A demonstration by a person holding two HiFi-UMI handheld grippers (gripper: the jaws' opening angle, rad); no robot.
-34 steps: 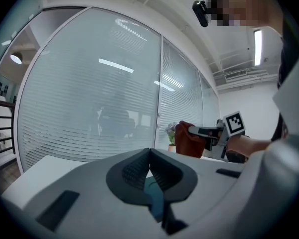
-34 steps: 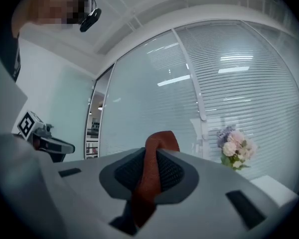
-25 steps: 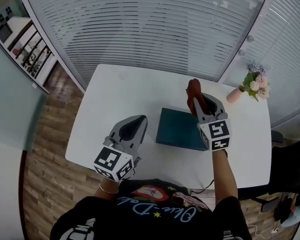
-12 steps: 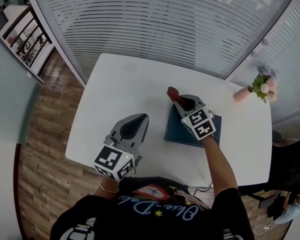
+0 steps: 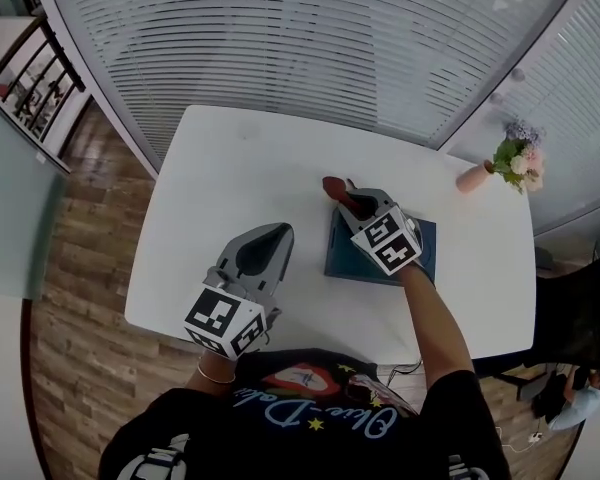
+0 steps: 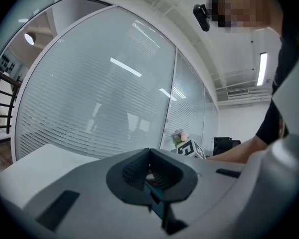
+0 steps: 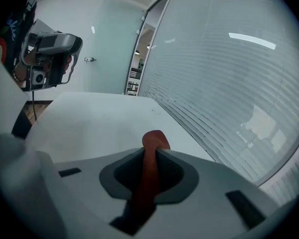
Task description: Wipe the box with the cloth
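A flat teal box (image 5: 422, 251) lies on the white table (image 5: 240, 158), right of centre. My right gripper (image 5: 348, 197) reaches across the box's top, pointing to its far left corner. It is shut on a red-brown cloth (image 5: 332, 185), whose end sticks out past the fingertips over that corner. In the right gripper view the cloth (image 7: 152, 146) stands pinched between the jaws. My left gripper (image 5: 277, 234) hovers shut and holding nothing over the table, left of the box. A sliver of the teal box (image 6: 153, 189) shows through the gap below its jaws.
A pink vase of flowers (image 5: 508, 161) stands at the table's far right corner. A glass wall with blinds (image 5: 310, 38) runs behind the table. Wooden floor (image 5: 90, 248) lies to the left. The table's front edge is close to my body.
My right gripper has swung with the cloth from the box's right side across its top to the far left corner. The left gripper has hardly moved.
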